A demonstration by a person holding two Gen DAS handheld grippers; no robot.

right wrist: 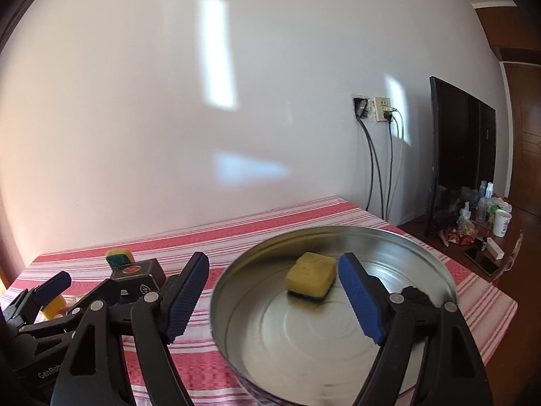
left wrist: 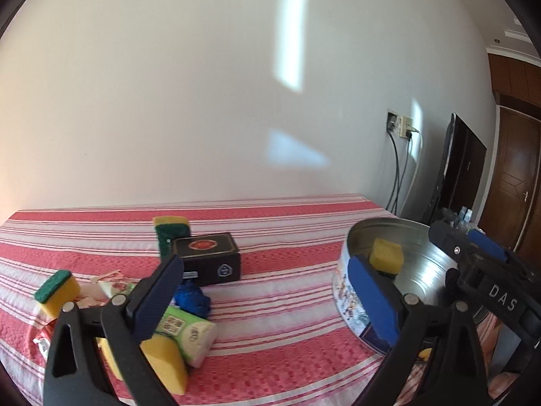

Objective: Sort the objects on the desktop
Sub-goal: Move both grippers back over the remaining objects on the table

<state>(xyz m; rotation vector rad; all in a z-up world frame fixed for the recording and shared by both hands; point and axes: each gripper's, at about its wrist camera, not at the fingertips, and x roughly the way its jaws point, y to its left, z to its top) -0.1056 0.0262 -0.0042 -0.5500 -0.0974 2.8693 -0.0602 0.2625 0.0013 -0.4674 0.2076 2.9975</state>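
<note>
Sponges are what I'm sorting: one sponge [right wrist: 311, 277] already lies in the round tin [right wrist: 436, 270], while others wait among the clutter near the black box [left wrist: 208, 258] on the striped cloth [left wrist: 287, 304]. My right gripper [right wrist: 274, 299] hangs spread and empty over the tin, so I judge a drop just finished; my left gripper [left wrist: 267, 299] is likewise released. Next comes reaching for the nearest sponge [left wrist: 165, 360], half hidden behind my left finger.

We count 5 sponges: 1 in the tin [left wrist: 386, 255], 1 by the back edge of the cloth [left wrist: 170, 233], 1 at the left edge [left wrist: 57, 291], 2 at the front-left corner [left wrist: 165, 362] [left wrist: 107, 355] — 1 black box [left wrist: 208, 258], 1 round tin [left wrist: 348, 291], 1 tissue pack [left wrist: 189, 331], 1 blue wad [left wrist: 192, 299].
</note>
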